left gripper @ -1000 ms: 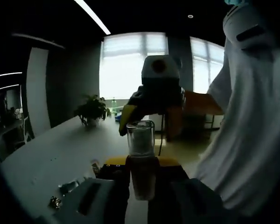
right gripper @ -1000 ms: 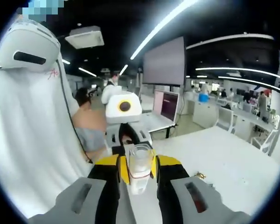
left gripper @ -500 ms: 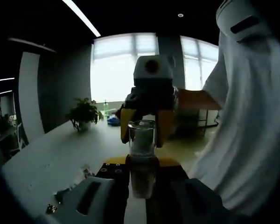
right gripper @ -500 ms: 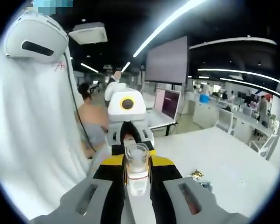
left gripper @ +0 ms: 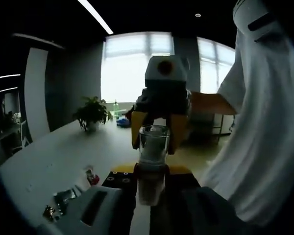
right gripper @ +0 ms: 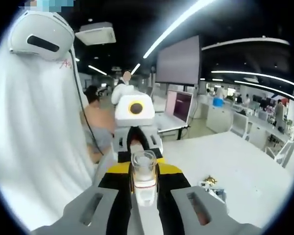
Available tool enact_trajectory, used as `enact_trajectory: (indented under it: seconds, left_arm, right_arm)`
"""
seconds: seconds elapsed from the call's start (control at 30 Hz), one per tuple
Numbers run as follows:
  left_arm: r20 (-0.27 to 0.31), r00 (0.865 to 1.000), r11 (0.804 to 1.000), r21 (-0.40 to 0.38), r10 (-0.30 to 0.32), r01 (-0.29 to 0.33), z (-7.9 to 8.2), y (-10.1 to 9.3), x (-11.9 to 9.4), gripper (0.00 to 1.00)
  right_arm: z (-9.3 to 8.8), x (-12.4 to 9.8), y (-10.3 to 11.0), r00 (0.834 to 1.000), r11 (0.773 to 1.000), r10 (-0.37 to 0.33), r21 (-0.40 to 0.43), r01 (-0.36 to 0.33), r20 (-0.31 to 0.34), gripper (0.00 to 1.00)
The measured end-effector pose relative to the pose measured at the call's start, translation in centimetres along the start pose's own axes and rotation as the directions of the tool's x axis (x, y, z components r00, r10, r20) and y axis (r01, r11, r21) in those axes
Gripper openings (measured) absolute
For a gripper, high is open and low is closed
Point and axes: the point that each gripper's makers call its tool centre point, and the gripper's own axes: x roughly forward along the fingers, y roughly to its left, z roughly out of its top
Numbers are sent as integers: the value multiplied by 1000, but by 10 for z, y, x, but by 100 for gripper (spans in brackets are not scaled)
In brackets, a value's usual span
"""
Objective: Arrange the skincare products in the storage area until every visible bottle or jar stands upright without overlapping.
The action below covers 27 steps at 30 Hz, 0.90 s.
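Both grippers meet end to end over the table, each pinching the same clear bottle [left gripper: 153,161] from an opposite end. In the left gripper view the left gripper [left gripper: 152,182] rises from the bottom with its jaws pressed onto the bottle's near, paler end, while the right gripper [left gripper: 157,132] faces it with yellow-tipped jaws closed around the far glassy end. The person's bare forearm [left gripper: 213,104] reaches in from the right behind it, coming out of a white sleeve [left gripper: 264,127].

In the right gripper view the same hold shows mirrored: the right gripper [right gripper: 144,178] clamps the bottle [right gripper: 144,172] between its yellow-and-black jaws, and the left gripper [right gripper: 136,142] faces it just beyond, closed on the other end. The bottle is held clear of the table in both views.

The white table [left gripper: 49,161] stretches away to the left, with a few small items [left gripper: 63,200] lying near its close edge, too small to identify. A potted plant [left gripper: 92,113] stands at the far end before bright windows [left gripper: 132,68]. In the right gripper view the table [right gripper: 235,161] carries a small cluster of items [right gripper: 210,185]; behind are a large dark screen [right gripper: 175,61], a laptop [right gripper: 179,107], ceiling strip lights [right gripper: 179,27] and distant people in an open office
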Motion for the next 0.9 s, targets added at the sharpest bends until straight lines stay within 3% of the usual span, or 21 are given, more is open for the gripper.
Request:
enact_trajectory:
  seconds: [0.53,0.77,0.9]
  left_arm:
    - [-66,993,993,-61,101,-105,-35,19,18,39]
    - [-105,980,978,-100,172,-182,-52,30,20,54]
    - [-123,966,963,-118,229,-244,-60,39,15,60]
  right_arm:
    - [-41,-7,-21,999,999,27,47,-26,-24,17]
    - [-67,-11,-36,999,996,27,85,-25,-28,17]
    - [-84,-12,-49,999,994,16,112,-12,-31,17]
